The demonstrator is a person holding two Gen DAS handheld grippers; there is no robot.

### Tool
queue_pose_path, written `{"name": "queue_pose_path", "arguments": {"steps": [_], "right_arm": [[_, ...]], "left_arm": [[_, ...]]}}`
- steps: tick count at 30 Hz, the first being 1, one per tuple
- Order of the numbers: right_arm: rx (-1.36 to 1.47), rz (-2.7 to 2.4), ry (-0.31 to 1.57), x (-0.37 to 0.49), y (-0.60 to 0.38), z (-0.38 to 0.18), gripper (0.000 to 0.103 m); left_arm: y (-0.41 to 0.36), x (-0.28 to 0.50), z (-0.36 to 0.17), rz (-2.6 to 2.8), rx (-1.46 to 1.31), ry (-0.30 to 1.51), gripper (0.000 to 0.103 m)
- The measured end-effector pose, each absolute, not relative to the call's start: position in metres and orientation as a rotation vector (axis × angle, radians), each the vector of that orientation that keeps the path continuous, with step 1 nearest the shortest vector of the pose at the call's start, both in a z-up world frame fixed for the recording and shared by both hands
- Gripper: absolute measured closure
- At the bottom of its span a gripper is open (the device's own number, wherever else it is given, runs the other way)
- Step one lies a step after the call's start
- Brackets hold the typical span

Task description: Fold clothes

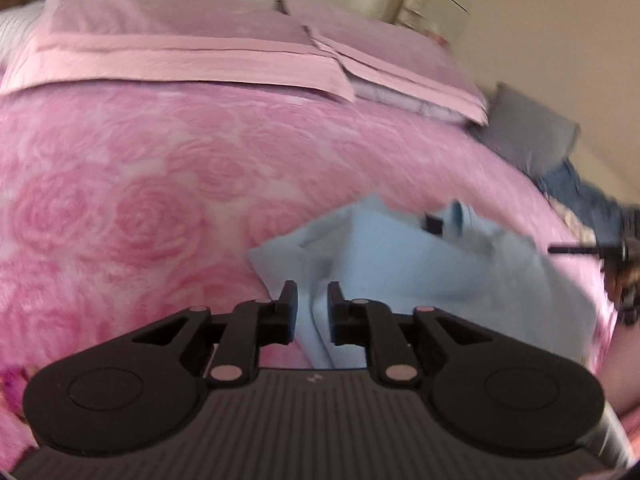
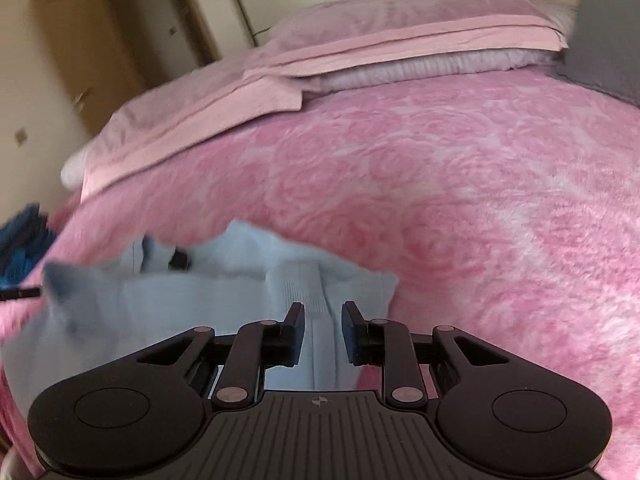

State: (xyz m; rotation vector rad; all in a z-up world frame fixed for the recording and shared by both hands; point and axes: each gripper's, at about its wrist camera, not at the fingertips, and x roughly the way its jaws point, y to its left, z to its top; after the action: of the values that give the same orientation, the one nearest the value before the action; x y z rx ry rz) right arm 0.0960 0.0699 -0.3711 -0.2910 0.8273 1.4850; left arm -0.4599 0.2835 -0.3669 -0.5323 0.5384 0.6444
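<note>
Black fingers of the left gripper (image 1: 312, 303) pinch a fold of the light blue garment (image 1: 400, 264), which runs between them. Ahead of both jaws spreads the pink rose bedspread (image 1: 140, 184), with pillows (image 1: 192, 52) beyond. Right gripper (image 2: 323, 322) likewise clamps a ribbed blue strip between its fingers. Motion blur smears the garment's far edge; its lower part is hidden behind the grippers.

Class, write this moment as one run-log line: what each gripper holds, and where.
left gripper: pinching light blue garment | right gripper: pinching same garment | garment: lifted, bunched over pink bedspread | fold: not done
</note>
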Motion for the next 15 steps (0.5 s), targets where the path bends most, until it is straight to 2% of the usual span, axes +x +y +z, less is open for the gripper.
{"name": "queue_pose_path", "arguments": {"steps": [5, 8, 10, 11, 14, 15], "right_arm": [[-0.272, 1.511, 0.843, 0.092, 0.068, -0.371, 0.078], [-0.244, 1.519, 0.852, 0.091, 0.074, -0.369, 0.075], [-0.226, 1.545, 0.864, 0.091, 0.079, -0.368, 0.064], [-0.226, 1.553, 0.865, 0.09, 0.081, -0.368, 0.054], [-0.244, 1.577, 0.866, 0.089, 0.086, -0.368, 0.052], [-0.253, 1.584, 0.865, 0.088, 0.087, -0.368, 0.052]], "left_arm": [[0.288, -0.453, -0.368, 0.606, -0.55, 0.496, 0.08], [0.295, -0.436, -0.371, 0.566, -0.553, 0.502, 0.071], [0.302, -0.425, -0.377, 0.551, -0.56, 0.533, 0.071], [0.306, -0.418, -0.382, 0.548, -0.562, 0.559, 0.071], [0.315, -0.408, -0.395, 0.617, -0.568, 0.653, 0.091], [0.316, -0.412, -0.397, 0.618, -0.594, 0.632, 0.091]]}}
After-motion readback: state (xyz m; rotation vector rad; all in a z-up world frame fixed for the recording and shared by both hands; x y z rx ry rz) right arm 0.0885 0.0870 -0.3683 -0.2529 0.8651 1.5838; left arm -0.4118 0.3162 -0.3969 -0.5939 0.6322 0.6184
